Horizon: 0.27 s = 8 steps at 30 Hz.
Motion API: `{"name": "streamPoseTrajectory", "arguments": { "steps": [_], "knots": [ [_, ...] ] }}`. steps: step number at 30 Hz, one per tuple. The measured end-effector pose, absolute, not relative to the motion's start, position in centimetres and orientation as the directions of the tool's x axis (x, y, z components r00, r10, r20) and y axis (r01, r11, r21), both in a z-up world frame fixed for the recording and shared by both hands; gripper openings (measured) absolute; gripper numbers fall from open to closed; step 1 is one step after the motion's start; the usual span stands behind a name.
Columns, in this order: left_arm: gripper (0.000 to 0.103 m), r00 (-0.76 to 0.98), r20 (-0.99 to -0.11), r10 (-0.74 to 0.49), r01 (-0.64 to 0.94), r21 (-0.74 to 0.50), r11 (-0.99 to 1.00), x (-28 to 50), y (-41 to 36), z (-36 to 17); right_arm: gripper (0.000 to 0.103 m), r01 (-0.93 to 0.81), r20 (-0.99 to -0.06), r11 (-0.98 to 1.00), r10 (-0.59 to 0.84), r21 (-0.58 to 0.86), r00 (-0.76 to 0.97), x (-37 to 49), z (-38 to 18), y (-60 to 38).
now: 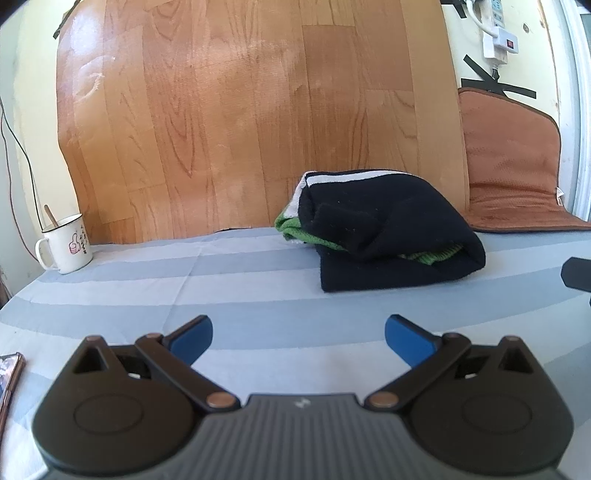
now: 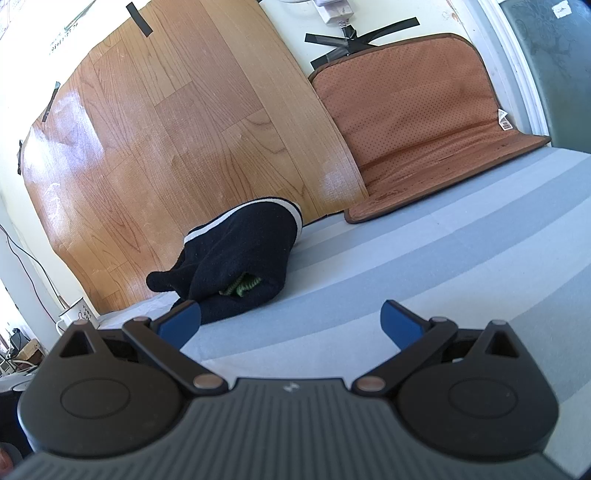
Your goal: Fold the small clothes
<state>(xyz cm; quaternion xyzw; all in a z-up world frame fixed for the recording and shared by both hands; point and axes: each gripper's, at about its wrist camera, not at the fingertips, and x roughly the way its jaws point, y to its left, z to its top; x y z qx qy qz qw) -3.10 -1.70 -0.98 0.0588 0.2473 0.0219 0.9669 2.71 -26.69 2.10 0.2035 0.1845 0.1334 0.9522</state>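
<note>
With the left gripper point(image 1: 298, 334) and right gripper point(image 2: 290, 319) both spread and empty, the folded dark garment point(image 1: 388, 229) right of centre looks loosely stacked, so a nudge could spring it apart.

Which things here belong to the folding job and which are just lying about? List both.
Job: black garment with green and white trim, folded on the striped sheet; left gripper and right gripper, both open and empty.

Lying about: mug, brown cushion, phone, power strip.
</note>
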Motion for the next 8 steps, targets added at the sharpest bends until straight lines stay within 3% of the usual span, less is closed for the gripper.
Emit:
{"name": "streamPoseTrajectory", "arguments": {
  "steps": [8],
  "knots": [
    [0.103, 0.892, -0.447, 0.062, 0.004, 0.144, 0.99, -3.42, -2.25, -0.94, 0.103, -0.177, -0.298, 0.882, 0.327, 0.436, 0.897, 2.67, 2.12, -26.64]
  ]
}}
